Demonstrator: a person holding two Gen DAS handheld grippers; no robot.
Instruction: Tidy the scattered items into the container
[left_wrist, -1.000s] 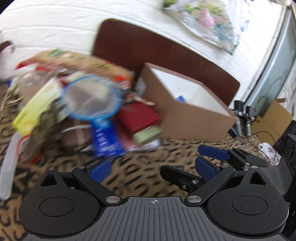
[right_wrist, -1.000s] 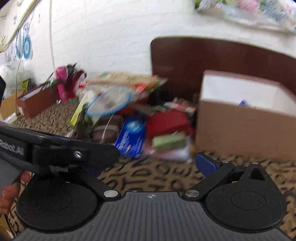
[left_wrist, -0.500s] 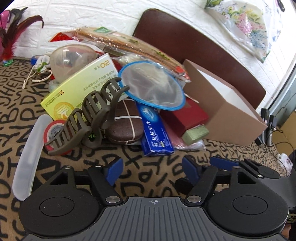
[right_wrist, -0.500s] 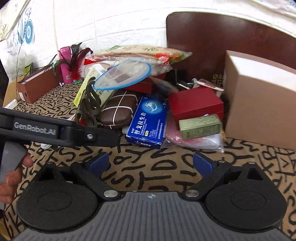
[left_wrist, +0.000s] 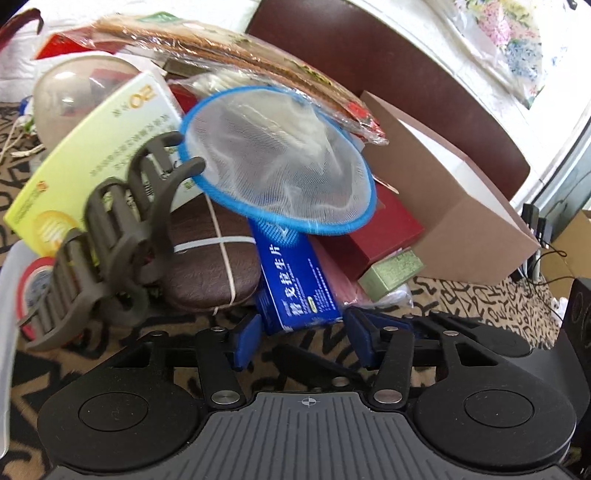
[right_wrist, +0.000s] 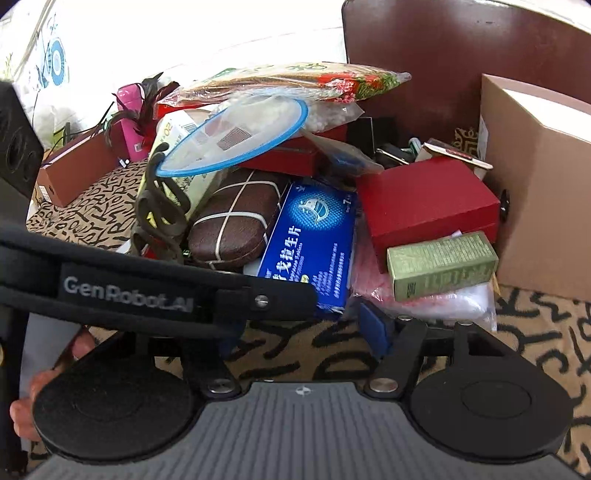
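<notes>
I judge the tidying barely begun: my left tongs (left_wrist: 303, 341) gape empty before the blue box (left_wrist: 295, 284) at frame centre, right tongs (right_wrist: 306, 328) apparently open, pile beside the carton (left_wrist: 461, 210) at right.

Home room: cluttered patterned tablecloth (right_wrist: 535, 343), dark chair back (right_wrist: 443, 55), floral bag (left_wrist: 506, 40).

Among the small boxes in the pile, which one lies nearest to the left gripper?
The blue box: its near end sits right at the open left gripper; the red box and green box lie farther away.
</notes>
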